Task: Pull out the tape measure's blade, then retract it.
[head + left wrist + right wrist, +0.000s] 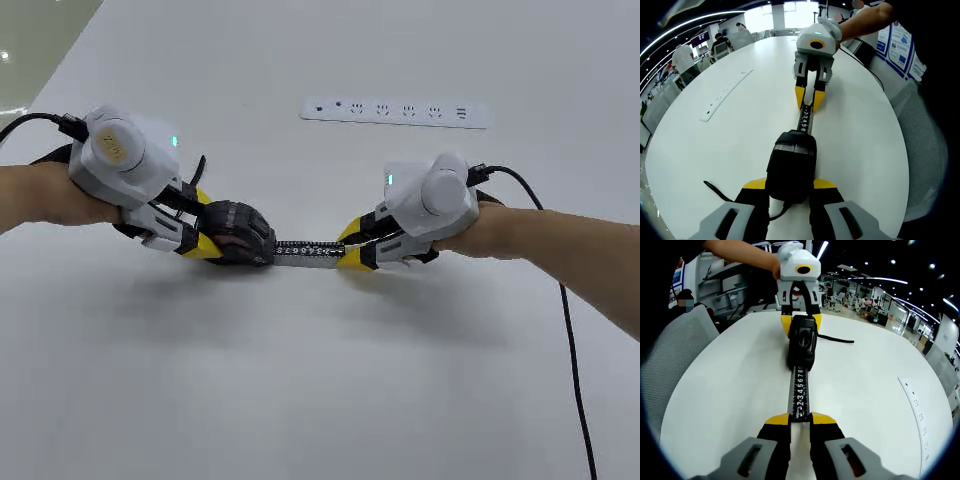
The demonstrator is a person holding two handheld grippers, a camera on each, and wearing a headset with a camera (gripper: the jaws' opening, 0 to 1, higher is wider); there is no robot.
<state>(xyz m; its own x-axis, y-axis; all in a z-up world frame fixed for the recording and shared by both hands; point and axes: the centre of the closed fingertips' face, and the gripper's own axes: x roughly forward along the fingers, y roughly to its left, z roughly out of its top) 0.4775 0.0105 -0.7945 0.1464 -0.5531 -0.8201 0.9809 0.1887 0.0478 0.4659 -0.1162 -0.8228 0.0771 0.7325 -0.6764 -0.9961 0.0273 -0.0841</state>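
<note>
Left gripper point(206, 222), jaws clamped on the black tape measure case point(240, 232) resting on the white surface point(300, 380), right gripper point(350, 248), jaws pinching the tip of the short extended blade point(308, 249), power strip point(395, 110) well apart.

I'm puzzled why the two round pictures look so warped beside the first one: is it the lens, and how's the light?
Head view: straight lines, even light, soft shadows on the table. Left gripper view: the fisheye lens bows the power strip and the table's edge; windows at top are blown out. Right gripper view: same bending, ceiling lights glare, yet numbers on the blade read sharp.
</note>
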